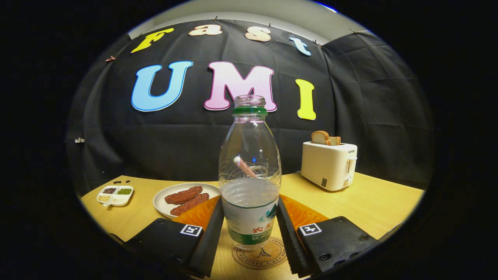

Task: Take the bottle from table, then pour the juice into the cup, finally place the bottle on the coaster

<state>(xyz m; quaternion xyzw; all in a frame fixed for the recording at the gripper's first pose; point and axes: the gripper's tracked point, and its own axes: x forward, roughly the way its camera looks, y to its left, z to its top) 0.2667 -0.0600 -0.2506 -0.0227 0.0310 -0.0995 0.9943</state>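
Gripper view. The gripper (249, 229) pointed level across a wooden table (373, 206), and its two fingers (210, 233) lay along either flank of the bottle (249, 175), both pressed against the lower body at the label band. Held firm, no gap seen on either side.

The bottle stood upright between the fingers, clear plastic, uncapped, with a green ring at the neck. Clear liquid filled roughly the lower part, its surface just above the label. A small pinkish stick-like piece showed inside, slanting above the liquid line; what it was could not be made out.

Under the bottle's base lay the coaster (263, 254), round, pale wood with a printed ring and emblem. The base appeared to rest on it, though contact could not be confirmed.

Behind the fingers, on both sides of the bottle, an orange ribbed item (307, 214) showed; partly hidden, identity unclear.

Beyond the fingers to the left sat a white plate (163, 194) with two brown pieces of food (184, 199), and farther left a small divided dish (115, 194) with seeds or grains in its compartments. To the right, well apart, stood a cream toaster (328, 165) with bread slices (325, 137) poking from its slots.
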